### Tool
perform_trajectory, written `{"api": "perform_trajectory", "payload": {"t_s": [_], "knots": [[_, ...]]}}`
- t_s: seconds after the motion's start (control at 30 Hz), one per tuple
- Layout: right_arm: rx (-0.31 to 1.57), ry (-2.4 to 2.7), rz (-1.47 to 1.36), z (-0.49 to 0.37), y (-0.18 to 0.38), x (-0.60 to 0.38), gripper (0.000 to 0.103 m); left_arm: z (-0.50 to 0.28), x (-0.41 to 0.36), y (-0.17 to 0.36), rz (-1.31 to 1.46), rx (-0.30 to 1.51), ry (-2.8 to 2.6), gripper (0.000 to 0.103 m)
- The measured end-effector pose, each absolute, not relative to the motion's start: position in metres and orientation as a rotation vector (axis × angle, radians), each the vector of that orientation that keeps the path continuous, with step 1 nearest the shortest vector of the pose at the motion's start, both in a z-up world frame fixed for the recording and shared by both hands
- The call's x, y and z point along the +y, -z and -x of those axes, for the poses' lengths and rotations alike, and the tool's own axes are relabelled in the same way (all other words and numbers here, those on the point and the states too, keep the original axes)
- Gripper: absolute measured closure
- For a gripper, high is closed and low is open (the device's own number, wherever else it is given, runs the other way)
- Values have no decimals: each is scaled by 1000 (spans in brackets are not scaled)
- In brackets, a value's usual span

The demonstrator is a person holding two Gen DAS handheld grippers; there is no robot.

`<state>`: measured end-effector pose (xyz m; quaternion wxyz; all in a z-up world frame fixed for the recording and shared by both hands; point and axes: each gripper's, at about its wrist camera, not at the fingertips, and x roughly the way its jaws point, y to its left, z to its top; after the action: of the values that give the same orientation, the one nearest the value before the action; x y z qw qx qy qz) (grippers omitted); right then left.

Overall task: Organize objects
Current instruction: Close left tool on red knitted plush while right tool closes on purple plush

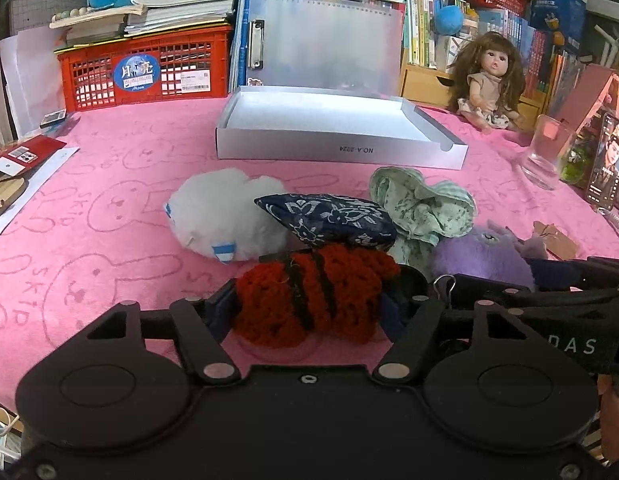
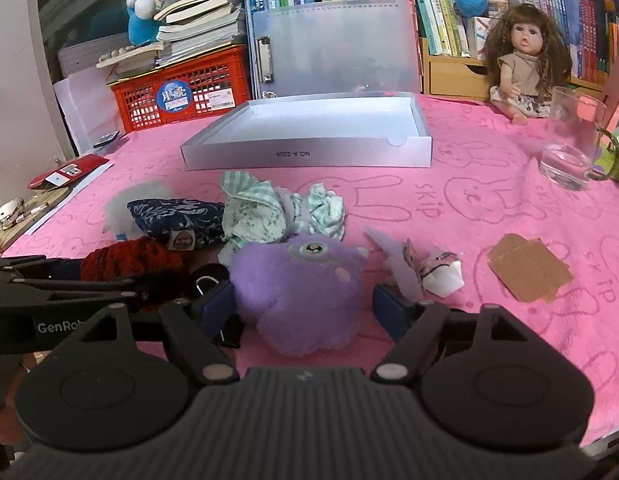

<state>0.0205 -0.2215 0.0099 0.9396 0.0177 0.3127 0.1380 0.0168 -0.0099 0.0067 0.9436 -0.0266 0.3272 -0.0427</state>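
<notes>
While both claws straddle toys:
Left claw (image 1: 309, 312): closing round red knit (image 1: 313, 292).
Right claw (image 2: 305, 300): spread beside purple plush (image 2: 301, 296).
Box (image 1: 337, 148): straight ahead.

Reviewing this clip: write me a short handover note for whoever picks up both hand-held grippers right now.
Left hand-held gripper: jaws around the red crocheted toy; firm grip not confirmed.
Right hand-held gripper: open, straddling the purple plush, right pad clear of it.
White box at the back holds nothing yet.
Still on the pink cloth: white plush, blue patterned pouch, green fabric bundle.
Done: nothing boxed. Left: probably move all five soft items into the box.
</notes>
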Motion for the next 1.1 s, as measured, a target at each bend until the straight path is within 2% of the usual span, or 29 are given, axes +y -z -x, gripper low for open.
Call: {"api": "perform_trajectory", "payload": {"t_s": [0.1, 0.27, 0.33, 0.37, 0.43, 0.53, 0.63, 0.7, 0.77, 0.8, 1.1], "knots": [[626, -287, -22, -17, -13, -219, 34, -14, -11, -9, 50, 660, 94, 40], [605, -282, -27, -14, -20, -219, 37, -11, -10, -16, 61, 649, 104, 41], [595, -272, -30, -14, -23, -220, 46, -9, -8, -19, 63, 643, 107, 41], [593, -255, -31, -13, -25, -221, 55, -9, -8, -21, 62, 639, 113, 41], [593, -246, -45, -15, -28, -224, 57, -10, -5, -25, 65, 632, 115, 41], [597, -232, -61, -18, -29, -230, 67, -12, 0, -31, 74, 622, 113, 41], [593, -238, -75, -17, -31, -232, 69, -13, 5, -39, 86, 605, 106, 41], [582, -259, -72, -15, -31, -231, 56, -13, 6, -42, 85, 596, 105, 41], [587, -289, -62, -14, -29, -229, 34, -14, 7, -44, 84, 591, 102, 41], [588, -293, -56, -13, -29, -227, 30, -14, 7, -44, 84, 593, 102, 41], [628, -237, 5, -19, -16, -219, 22, -13, 7, -37, 78, 605, 95, 41]]}}
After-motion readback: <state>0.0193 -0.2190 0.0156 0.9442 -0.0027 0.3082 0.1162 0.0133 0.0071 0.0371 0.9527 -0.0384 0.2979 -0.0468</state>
